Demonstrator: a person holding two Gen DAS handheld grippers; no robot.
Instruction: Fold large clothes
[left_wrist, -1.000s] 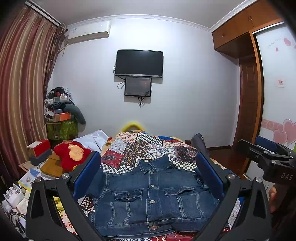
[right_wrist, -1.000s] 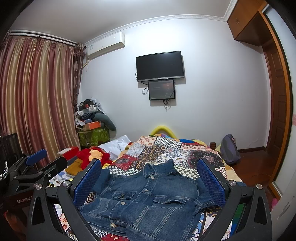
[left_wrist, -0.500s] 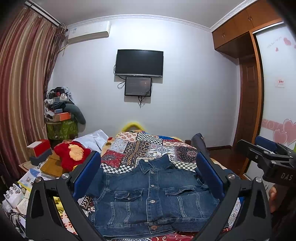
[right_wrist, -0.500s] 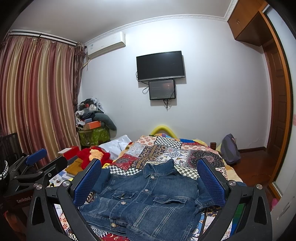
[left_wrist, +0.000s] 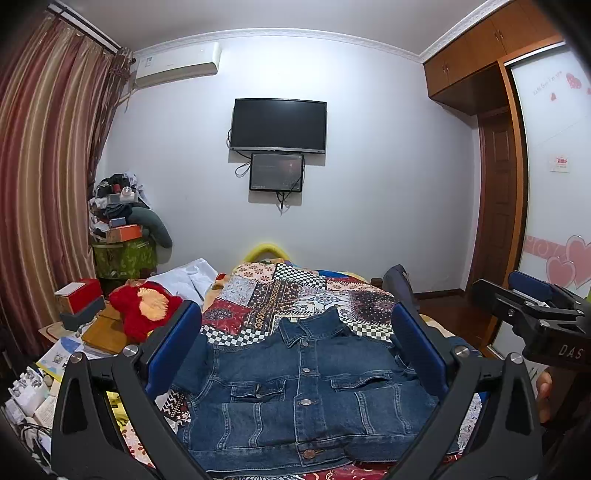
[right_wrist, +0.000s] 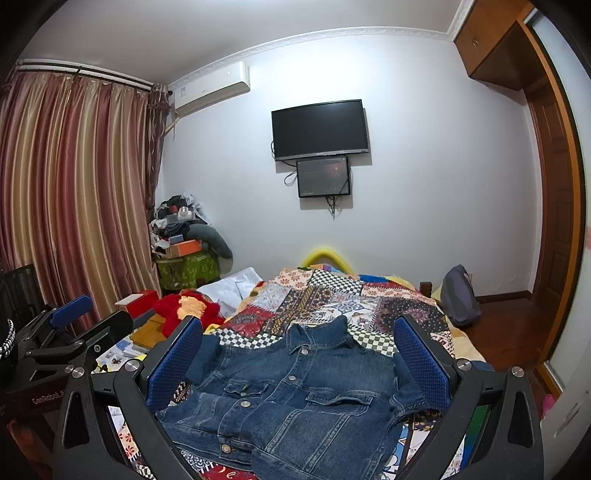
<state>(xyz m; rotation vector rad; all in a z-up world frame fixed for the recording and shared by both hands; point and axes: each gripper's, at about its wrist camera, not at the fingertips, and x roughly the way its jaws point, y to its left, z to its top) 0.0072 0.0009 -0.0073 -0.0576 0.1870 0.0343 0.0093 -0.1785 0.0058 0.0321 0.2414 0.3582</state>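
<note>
Both your grippers are wide open, holding nothing. Left gripper (left_wrist: 295, 354) and right gripper (right_wrist: 299, 358) hang above the near hem of the denim jacket (left_wrist: 306, 391), clear of the cloth.

Jacket lies front-up and buttoned on the bed's patchwork quilt (left_wrist: 291, 291), collar pointing away from you, hem toward you. The sleeves look tucked in along the sides, though their far ends are hidden behind the gripper fingers, so I can't tell how neatly.

Step, as I read it: pre-grasp, no fold started on the body yet. Next move calls for you to drop each gripper to a hem corner or side seam, pinch through all denim layers, and lift both together. Denim is stiff and heavy, so a shallow bite will likely slip.

Beyond the bed: red plush toy (left_wrist: 147, 310) at the left edge, backpack (right_wrist: 460, 295) at the far right, TV (left_wrist: 279, 125) on the back wall. None of it is in your path.
</note>
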